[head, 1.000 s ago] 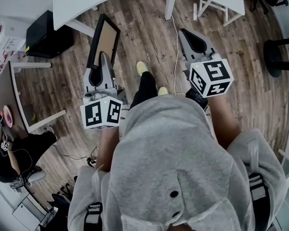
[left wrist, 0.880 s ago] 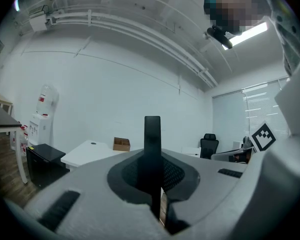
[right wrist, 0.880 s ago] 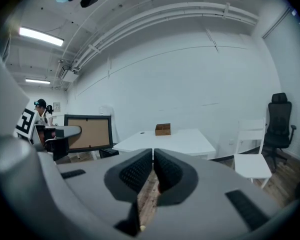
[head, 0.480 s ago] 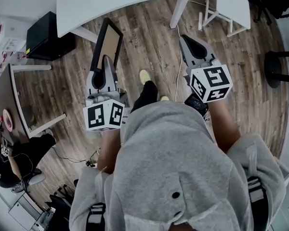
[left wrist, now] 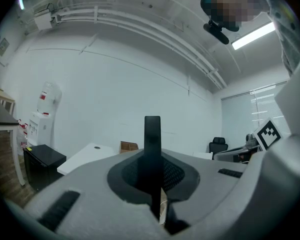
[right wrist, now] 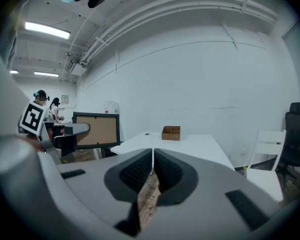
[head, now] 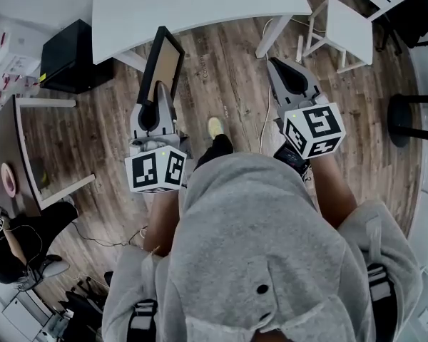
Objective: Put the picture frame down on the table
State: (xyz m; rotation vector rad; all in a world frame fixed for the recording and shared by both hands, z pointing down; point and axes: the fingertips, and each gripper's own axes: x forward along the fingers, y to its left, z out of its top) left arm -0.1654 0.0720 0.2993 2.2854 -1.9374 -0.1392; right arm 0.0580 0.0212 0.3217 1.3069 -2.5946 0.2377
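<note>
Wood-plank floor [head: 221,70] underfoot, white table [head: 200,6] dead ahead. Clamped in the left gripper [head: 158,97]: the picture frame [head: 162,63], black-rimmed with brown backing, standing upright above the jaws, seen edge-on from the left gripper view. Not down on the table yet. Held over the floor, top corner right at the table's near edge in the head view. Right gripper [head: 288,68] alongside, jaws pressed together, nothing between them. Toward the table's far edge, a small wooden box [right wrist: 171,132], well apart from the frame. Plenty of bare tabletop along the near edge. Left of the table, a black cabinet [head: 68,55]. Right of it, a white chair [head: 348,21] and a black stool [head: 406,109]. Slanted table leg [head: 272,35] just ahead of the right gripper. Seated person [head: 18,237] by a side desk [head: 7,148] at far left, well apart from both grippers.
</note>
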